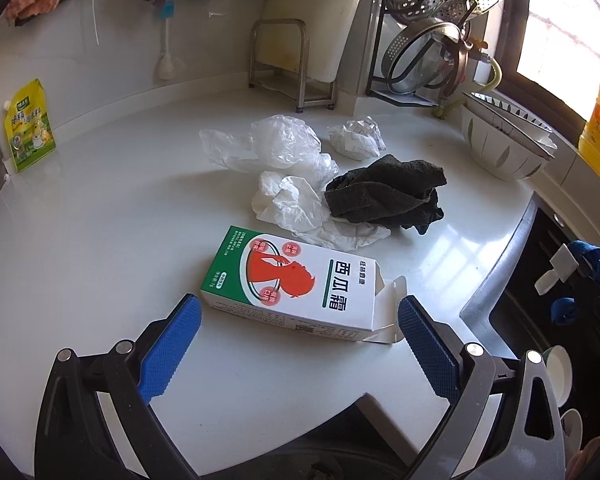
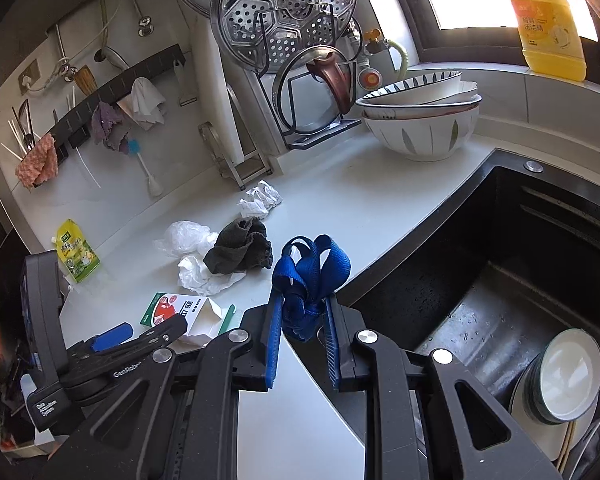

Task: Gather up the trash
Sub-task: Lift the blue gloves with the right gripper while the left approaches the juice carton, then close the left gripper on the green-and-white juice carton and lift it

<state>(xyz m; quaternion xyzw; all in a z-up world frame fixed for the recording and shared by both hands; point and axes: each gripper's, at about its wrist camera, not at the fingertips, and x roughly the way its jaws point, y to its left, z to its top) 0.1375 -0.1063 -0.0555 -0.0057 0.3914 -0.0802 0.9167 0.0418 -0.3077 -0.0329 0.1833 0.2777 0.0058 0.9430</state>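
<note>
**Two grippers over a littered worktop**

Two grippers work above a white worktop [image 1: 80, 240] scattered with trash. Largest after it is the dark sink [image 2: 500, 280] at 3 o'clock in the right wrist view, with stacked dishes [image 2: 560, 376] in its lower corner. Stacked bowls [image 2: 420, 120] stand on the worktop at 1 o'clock, near a yellow detergent bottle [image 2: 548, 24] on the sill.

Left gripper [image 1: 300, 320]: its blue fingers [image 1: 172, 348] stand wide apart, holding nothing, one on each side of the near end of a white and green carton [image 1: 292, 284]. That carton lies flat at the centre of the left wrist view, its end flap open, and neither finger touches it.

Beyond the carton, toward 12 o'clock, lie a dark cloth [image 1: 388, 196], a clear plastic bag [image 1: 276, 144], crumpled white tissue [image 1: 296, 204] touching the cloth, and a crumpled paper wad [image 1: 358, 136]. A yellow-green pouch [image 1: 30, 128] leans against the wall at 9 o'clock.

Right gripper [image 2: 302, 320]: its fingers [image 2: 274, 336] are drawn narrow, clamped on a bunched blue strap [image 2: 312, 272], held over the worktop edge beside the sink.
</note>
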